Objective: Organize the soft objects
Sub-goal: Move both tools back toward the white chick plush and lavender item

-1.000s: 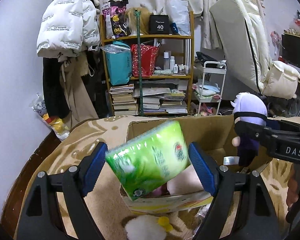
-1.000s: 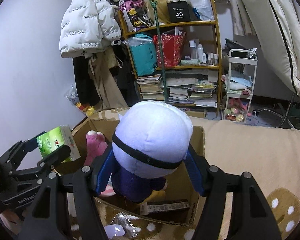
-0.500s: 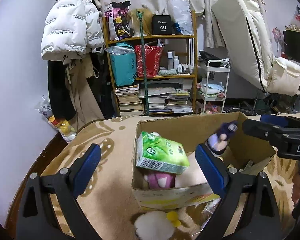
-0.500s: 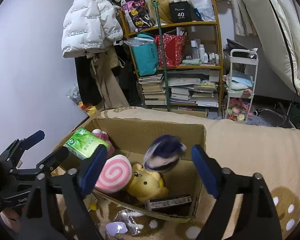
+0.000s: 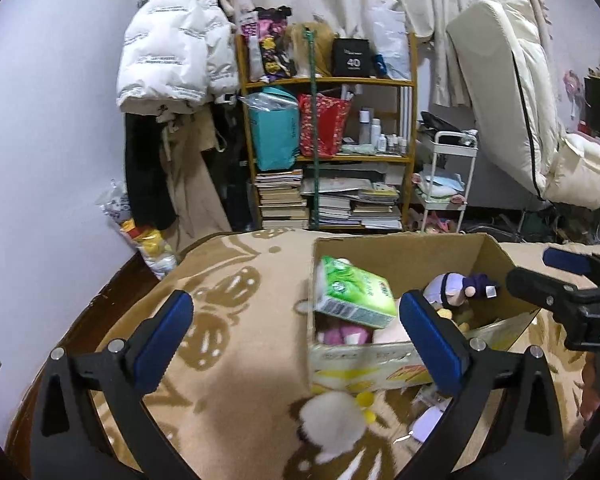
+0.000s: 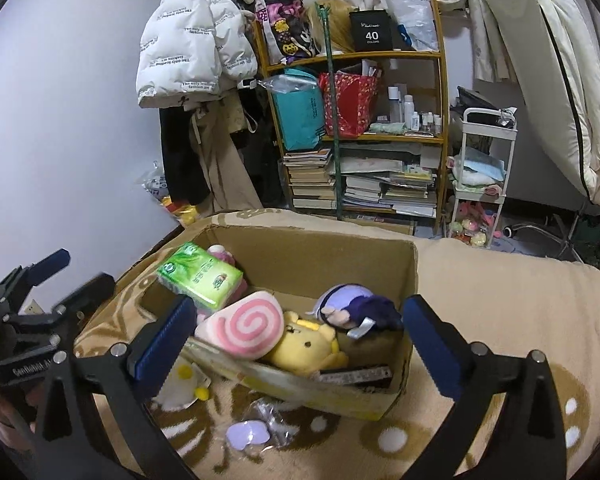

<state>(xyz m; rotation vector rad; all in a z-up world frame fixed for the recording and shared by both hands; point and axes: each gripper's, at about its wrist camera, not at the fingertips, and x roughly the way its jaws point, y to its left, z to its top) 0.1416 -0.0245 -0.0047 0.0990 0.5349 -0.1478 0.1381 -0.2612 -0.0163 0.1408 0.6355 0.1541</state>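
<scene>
1. The left gripper (image 5: pixel 296 328) stands wide apart, its blue pads (image 5: pixel 164 332) spread to either side with nothing between them; it hangs above the beige blanket (image 5: pixel 228 288), near the box's left end.
2. The right gripper (image 6: pixel 296 336) is likewise spread wide and holds nothing; it hangs in front of the cardboard box (image 6: pixel 308 248), its blue pads (image 6: pixel 432 344) framing the box's near wall in the right wrist view.
3. In the left wrist view, the right gripper shows at the right edge, its fingers parted and apart from the box rim.
4. The cardboard box sits open on the blanket, with the soft things inside it.
5. A green tissue pack (image 6: pixel 202 278) lies tilted at the box's left end, resting on a pink plush (image 6: pixel 220 252).
6. A pink-and-white swirl cushion (image 6: pixel 244 324) leans against the near wall, touching a yellow bear plush (image 6: pixel 306 346) just beside it.
7. A purple-and-white doll (image 6: pixel 352 304) lies on its side toward the right end, resting on the bear.
8. Outside the box, a white fluffy toy with yellow bits (image 5: pixel 332 424) lies on the blanket just in front of the near wall.
9. A small clear packet with a lilac shape (image 6: pixel 256 428) lies near it, also on the blanket.
10. Behind stands a wooden shelf (image 6: pixel 380 136) with books and bags.
</scene>
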